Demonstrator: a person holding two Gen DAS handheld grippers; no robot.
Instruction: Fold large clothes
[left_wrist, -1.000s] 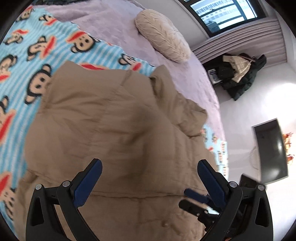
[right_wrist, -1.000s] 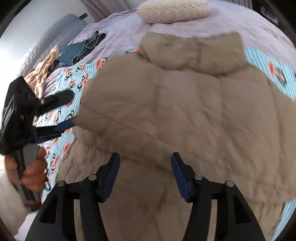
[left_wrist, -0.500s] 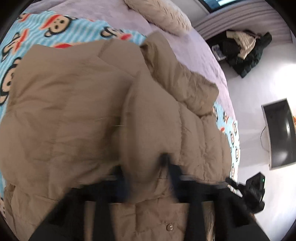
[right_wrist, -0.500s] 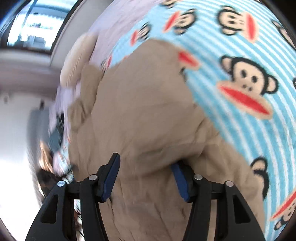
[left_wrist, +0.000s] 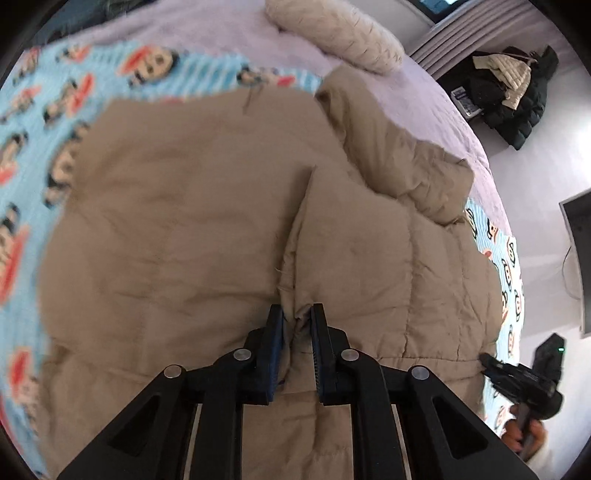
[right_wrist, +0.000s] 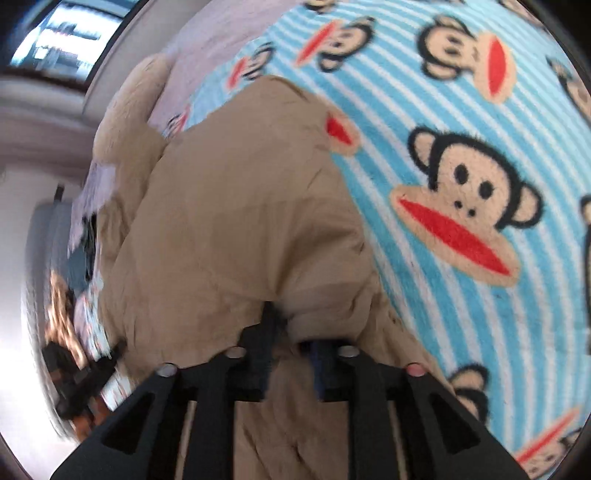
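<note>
two grippers on a tan puffer jacket (left_wrist: 192, 229) spread over a monkey-print blanket (right_wrist: 461, 122) on the bed, left gripper (left_wrist: 296, 318) jaws clamped tight on a pinched jacket fold, right gripper (right_wrist: 291, 332) jaws opening, blurred, jacket fabric bunched between them

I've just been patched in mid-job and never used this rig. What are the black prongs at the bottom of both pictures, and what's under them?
Each picture comes from a camera on a hand-held gripper, looking along its two fingers. The left gripper is shut on a pinched ridge of the tan padded coat, which lies spread on a monkey-print blanket on a bed. The right gripper has a fold of coat between its jaws, which are opening; that view is blurred. A cream pillow lies beyond the coat.
</note>
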